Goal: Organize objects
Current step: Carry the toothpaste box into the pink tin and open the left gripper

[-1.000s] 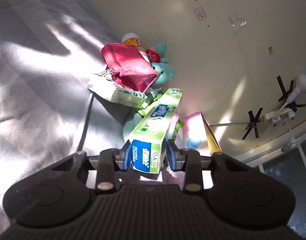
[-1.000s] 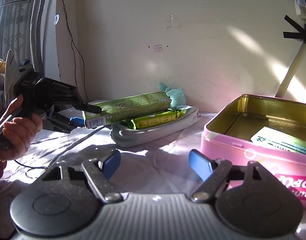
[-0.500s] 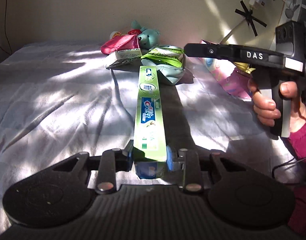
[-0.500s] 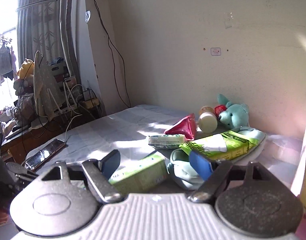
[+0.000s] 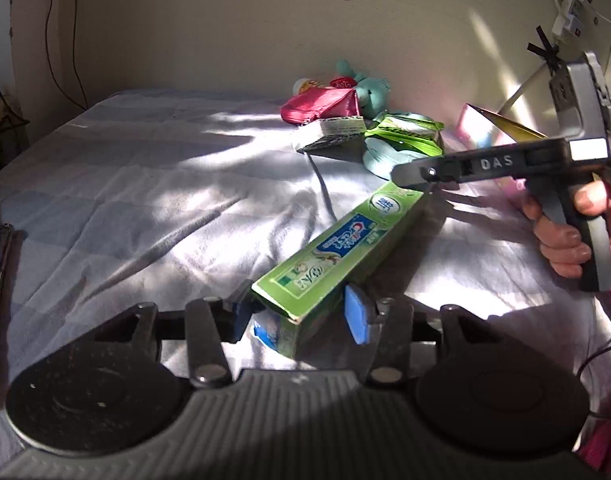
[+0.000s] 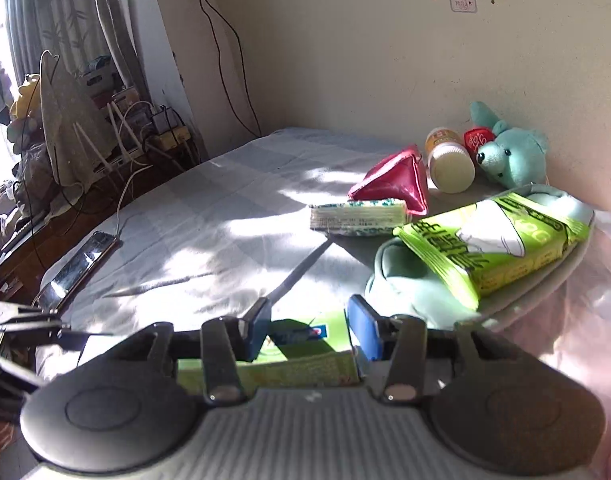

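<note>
A green Crest toothpaste box [image 5: 337, 248] lies on the bed sheet. Its near end sits between the fingers of my left gripper [image 5: 297, 316], whose jaws stand apart on either side of the box. My right gripper [image 6: 309, 330] is open, with its blue pads [image 6: 363, 330] on either side of the box's far end [image 6: 301, 350]. In the left wrist view the right gripper's tip [image 5: 409, 170] reaches over that end. A pile sits by the wall: a red pouch [image 6: 397, 184], a tissue pack [image 6: 357, 220], a green snack bag [image 6: 489, 244] on a teal case, a teal plush [image 6: 513, 156] and a bottle [image 6: 449, 160].
A pink tin [image 5: 477, 128] with a gold inside stands right of the pile. A phone [image 6: 79, 268] on a cable lies at the bed's left edge. Beyond that edge are cluttered furniture and curtains. The wall runs along the far side of the bed.
My left gripper has brought the toothpaste box down from the pile onto the sheet and its jaws have opened. My right gripper has moved over the box's far end.
</note>
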`<action>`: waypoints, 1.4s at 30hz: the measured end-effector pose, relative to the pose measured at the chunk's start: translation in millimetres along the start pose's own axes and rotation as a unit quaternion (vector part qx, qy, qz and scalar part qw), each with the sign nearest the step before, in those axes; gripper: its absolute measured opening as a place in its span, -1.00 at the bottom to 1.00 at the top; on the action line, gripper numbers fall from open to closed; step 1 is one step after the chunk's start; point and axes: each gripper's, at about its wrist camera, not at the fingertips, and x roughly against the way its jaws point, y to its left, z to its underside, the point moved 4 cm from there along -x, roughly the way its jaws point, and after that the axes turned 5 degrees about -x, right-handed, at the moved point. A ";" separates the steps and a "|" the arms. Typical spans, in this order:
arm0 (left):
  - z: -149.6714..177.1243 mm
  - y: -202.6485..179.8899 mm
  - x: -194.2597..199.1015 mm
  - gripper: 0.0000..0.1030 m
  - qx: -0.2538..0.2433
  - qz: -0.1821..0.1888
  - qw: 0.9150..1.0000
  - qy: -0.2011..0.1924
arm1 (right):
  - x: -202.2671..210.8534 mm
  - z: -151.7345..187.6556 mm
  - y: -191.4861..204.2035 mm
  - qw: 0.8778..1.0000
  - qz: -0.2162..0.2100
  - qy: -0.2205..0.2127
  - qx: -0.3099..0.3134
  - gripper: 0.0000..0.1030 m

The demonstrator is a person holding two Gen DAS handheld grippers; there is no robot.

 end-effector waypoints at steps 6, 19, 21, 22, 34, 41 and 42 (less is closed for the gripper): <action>-10.0 42.6 -1.6 0.29 0.113 0.014 0.993 -0.035 | 40.4 37.0 8.0 0.999 -0.043 -0.006 0.025 0.17; -4.4 37.6 -8.3 0.39 0.121 0.056 0.991 -0.026 | 0.2 45.1 32.8 0.989 0.001 -0.011 0.144 0.47; -5.8 33.5 -10.5 0.41 0.111 0.046 0.992 -0.031 | -5.4 47.1 34.1 0.989 0.011 -0.004 0.150 0.42; -8.2 29.9 -11.0 0.41 0.101 0.040 0.994 -0.030 | -4.8 47.4 34.2 0.989 0.012 -0.006 0.150 0.38; -99.7 -86.2 -15.7 0.40 -0.021 0.130 0.988 -0.085 | 119.1 37.2 -26.4 0.975 0.137 -0.140 0.101 0.34; -157.6 -224.9 -64.4 0.41 -0.119 0.205 0.967 -0.091 | 190.5 44.9 -126.3 0.949 0.254 -0.184 0.038 0.34; -162.1 -240.6 -72.3 0.41 -0.128 0.211 0.965 -0.092 | 196.6 45.7 -140.6 0.946 0.266 -0.185 0.030 0.34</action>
